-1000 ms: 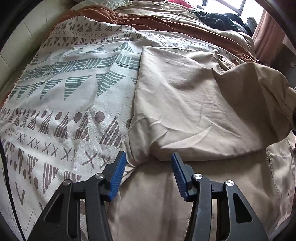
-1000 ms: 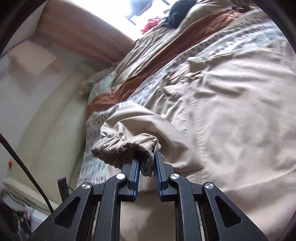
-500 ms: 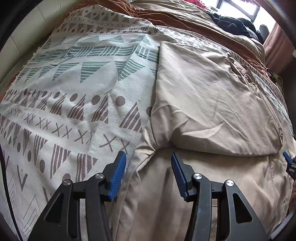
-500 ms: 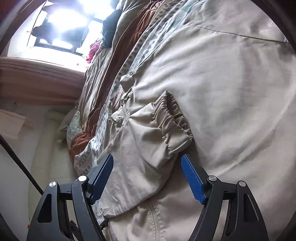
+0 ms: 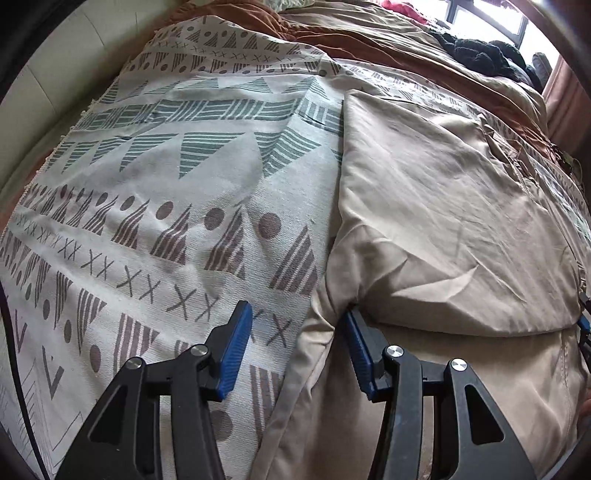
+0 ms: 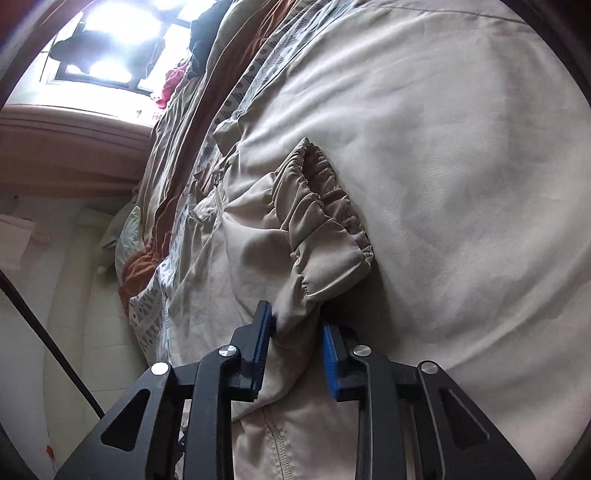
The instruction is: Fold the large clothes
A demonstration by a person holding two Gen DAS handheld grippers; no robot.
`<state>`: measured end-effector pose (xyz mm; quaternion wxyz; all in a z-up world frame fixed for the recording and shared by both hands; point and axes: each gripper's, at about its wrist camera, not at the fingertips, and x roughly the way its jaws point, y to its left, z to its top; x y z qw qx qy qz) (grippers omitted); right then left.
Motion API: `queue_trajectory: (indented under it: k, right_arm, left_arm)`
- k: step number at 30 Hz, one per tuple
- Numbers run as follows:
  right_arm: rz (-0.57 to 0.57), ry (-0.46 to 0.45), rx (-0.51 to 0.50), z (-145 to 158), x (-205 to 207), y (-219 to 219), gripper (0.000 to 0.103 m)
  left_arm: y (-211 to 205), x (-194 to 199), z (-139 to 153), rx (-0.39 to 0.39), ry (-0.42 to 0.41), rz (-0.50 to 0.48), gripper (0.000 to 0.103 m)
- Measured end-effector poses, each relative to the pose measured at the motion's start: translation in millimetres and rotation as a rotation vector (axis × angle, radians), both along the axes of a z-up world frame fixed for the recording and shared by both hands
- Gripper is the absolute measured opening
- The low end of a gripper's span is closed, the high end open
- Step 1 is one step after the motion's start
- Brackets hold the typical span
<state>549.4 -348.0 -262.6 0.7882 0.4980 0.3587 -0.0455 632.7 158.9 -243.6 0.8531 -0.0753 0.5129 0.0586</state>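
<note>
The beige jacket (image 5: 443,221) lay spread on a patterned blanket (image 5: 166,184) that covered the bed, and everything else is placed against it. To its left, in the left wrist view, the blanket showed green striped triangles above rows of brown triangles, dots and crosses. The left gripper (image 5: 297,334) hovered over the jacket's left edge with its blue-padded jaws standing apart; the left pad hung above the bare blanket, while the right pad sat at the fold where a turned-over panel of the jacket met the layer beneath, and nothing was pinched between them. Beyond the jacket lay rust-brown bedding (image 5: 351,33), with dark clothing (image 5: 476,51) heaped near a bright window. In the right wrist view the jacket filled most of the frame, and its sleeve (image 6: 295,229) lay folded across the body, the gathered elastic cuff (image 6: 325,199) resting on the smooth fabric. The right gripper (image 6: 297,330) was closing, its jaws narrowly apart with a ridge of sleeve fabric just below the cuff between them; whether the pads already pressed on it cannot be told.
</note>
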Motion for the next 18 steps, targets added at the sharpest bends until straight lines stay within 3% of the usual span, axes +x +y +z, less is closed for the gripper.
queue_trajectory:
  k: [10, 14, 16, 18]
  right_arm:
    - [-0.002, 0.027, -0.015, -5.2, 2.3, -3.7, 0.021]
    - [-0.003, 0.025, 0.028, 2.4, -0.9, -4.9, 0.023]
    - [-0.003, 0.026, -0.005, 12.7, -3.7, -1.7, 0.039]
    - [0.001, 0.013, -0.045, 26.1, -7.6, 3.4, 0.073]
  left_arm:
    - [15.4, -8.2, 5.3, -0.055, 0.014, 0.048, 0.051]
    - [24.7, -27.4, 22.5, -0.185, -0.015, 0.111, 0.051]
    - [23.3, -38.6, 37.2, -0.229, -0.047, 0.111, 0.051]
    - [18.4, -46.7, 51.9, -0.246, -0.060, 0.098, 0.051]
